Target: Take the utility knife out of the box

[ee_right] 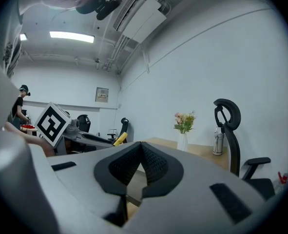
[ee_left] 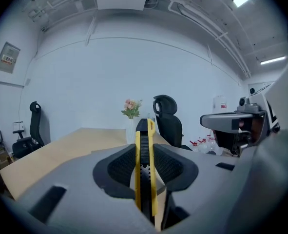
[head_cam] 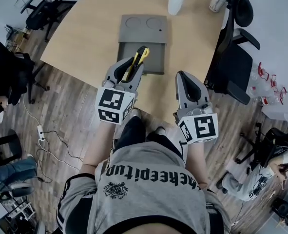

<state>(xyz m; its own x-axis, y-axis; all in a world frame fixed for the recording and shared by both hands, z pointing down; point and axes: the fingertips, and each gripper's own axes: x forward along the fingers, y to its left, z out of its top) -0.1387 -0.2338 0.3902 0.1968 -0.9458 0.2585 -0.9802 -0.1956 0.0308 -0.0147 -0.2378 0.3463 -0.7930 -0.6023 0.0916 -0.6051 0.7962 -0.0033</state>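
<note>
Knife [ee_left: 144, 140] held above the box [head_cam: 144, 38], left gripper [head_cam: 135, 65] fingers [ee_left: 119, 165] clamping its flat sides mid-body, a sound hold for light, stiff, probably slick plastic; right gripper [head_cam: 183, 76] pinched shut, empty.

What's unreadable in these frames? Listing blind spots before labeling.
- Inside of the box: in the head view the left hand-held gripper and the utility knife cover part of the near tray; neither gripper view shows its inside.
- Knife blade, out or retracted: too small in the head view; lower end hidden between the jaws in the left gripper view.
- Top of the flowers in the vase: cut off by the head view's top edge.
</note>
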